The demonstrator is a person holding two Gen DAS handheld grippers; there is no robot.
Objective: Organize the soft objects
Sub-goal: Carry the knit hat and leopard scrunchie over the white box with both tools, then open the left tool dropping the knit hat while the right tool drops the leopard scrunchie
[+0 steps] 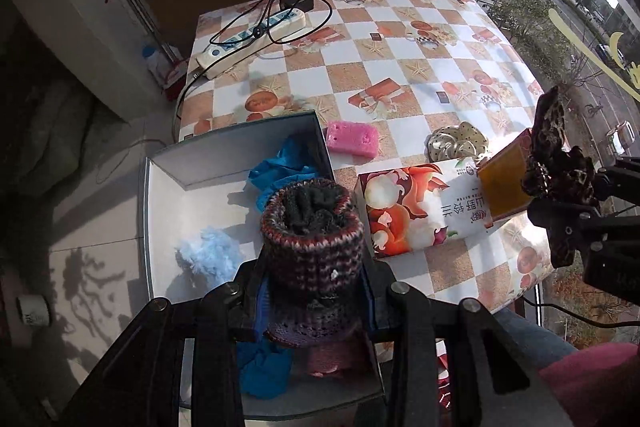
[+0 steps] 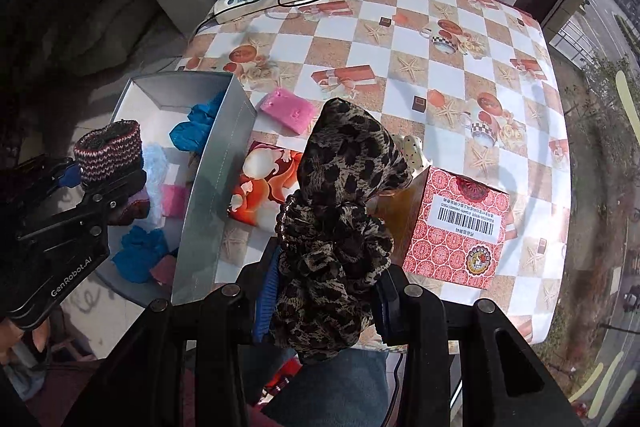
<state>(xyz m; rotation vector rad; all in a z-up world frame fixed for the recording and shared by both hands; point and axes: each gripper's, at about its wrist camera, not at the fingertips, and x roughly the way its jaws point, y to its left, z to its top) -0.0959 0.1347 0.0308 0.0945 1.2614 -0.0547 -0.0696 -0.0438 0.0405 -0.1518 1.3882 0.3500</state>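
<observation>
Left wrist view: the left gripper (image 1: 316,291) is clamped partway on a knitted sock (image 1: 314,227) above the grey box (image 1: 168,211). Right gripper (image 2: 324,291) pinches a leopard scrunchie (image 2: 340,211) over the table (image 2: 460,67).

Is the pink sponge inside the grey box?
No, the pink sponge lies on the checkered tablecloth, just outside the grey box wall.

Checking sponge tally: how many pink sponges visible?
2. One pink sponge lies on the table beside the box; another sits inside it. More could be hidden under the contents.
</observation>
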